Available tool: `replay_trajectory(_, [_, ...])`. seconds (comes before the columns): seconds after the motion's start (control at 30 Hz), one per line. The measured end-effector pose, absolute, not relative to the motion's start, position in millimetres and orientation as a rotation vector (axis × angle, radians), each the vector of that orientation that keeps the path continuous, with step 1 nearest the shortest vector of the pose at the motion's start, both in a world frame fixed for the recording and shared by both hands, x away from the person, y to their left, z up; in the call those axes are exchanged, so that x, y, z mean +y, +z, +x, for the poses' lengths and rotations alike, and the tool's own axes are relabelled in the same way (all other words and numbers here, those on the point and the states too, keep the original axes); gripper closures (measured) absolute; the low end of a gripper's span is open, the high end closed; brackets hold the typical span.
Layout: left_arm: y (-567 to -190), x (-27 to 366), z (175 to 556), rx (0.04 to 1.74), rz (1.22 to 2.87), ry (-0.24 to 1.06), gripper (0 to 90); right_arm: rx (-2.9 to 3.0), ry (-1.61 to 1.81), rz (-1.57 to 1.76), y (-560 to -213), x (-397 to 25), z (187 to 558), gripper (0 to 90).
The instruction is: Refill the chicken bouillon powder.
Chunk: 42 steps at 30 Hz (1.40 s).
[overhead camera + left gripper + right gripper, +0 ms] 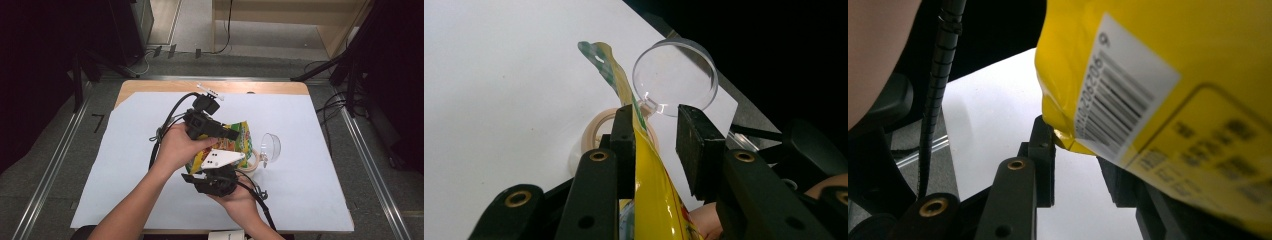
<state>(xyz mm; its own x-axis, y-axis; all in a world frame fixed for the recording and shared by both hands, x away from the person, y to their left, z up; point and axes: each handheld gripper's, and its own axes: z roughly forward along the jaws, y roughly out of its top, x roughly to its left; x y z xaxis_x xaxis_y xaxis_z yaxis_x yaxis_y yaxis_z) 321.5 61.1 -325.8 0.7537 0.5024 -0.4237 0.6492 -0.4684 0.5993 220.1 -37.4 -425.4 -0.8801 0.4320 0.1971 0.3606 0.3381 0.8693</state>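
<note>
A white sheet covers the bench (150,150), grey floor around. The left hand-held gripper (656,127), jaws apart, straddles the yellow snack bag (651,195) near a clear lid (674,75). The right hand-held gripper (1075,150) seemingly pinches the bag's corner; the barcode shows there.

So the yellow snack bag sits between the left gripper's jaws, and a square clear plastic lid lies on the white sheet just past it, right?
Not quite: the clear plastic lid is round, not square, as the left gripper view shows. The rest holds: the yellow snack bag runs up between the jaws of the left gripper, and the lid lies just beyond them on the white sheet.
</note>
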Motion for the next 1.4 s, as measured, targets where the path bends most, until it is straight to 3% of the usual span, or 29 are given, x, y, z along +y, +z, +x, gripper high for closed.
replay_trajectory(0.57, [-326.9,61.1,319.9,0.866,2.180,-0.234,74.6,2.502,1.587,0.735,-429.2,-36.0,218.7,71.0])
replay_trajectory(0.8, [-320.9,62.6,317.4,0.847,2.150,-0.225,67.0,2.496,1.606,0.734,-426.0,-36.6,219.7,70.9])
replay_trajectory(0.93, [-317.7,64.5,316.7,0.844,2.144,-0.212,67.0,2.489,1.631,0.746,-423.5,-37.2,220.1,70.7])
replay_trajectory(1.4, [-317.4,63.7,321.2,0.871,2.175,-0.205,74.1,2.495,1.634,0.746,-422.3,-30.2,222.1,70.7])
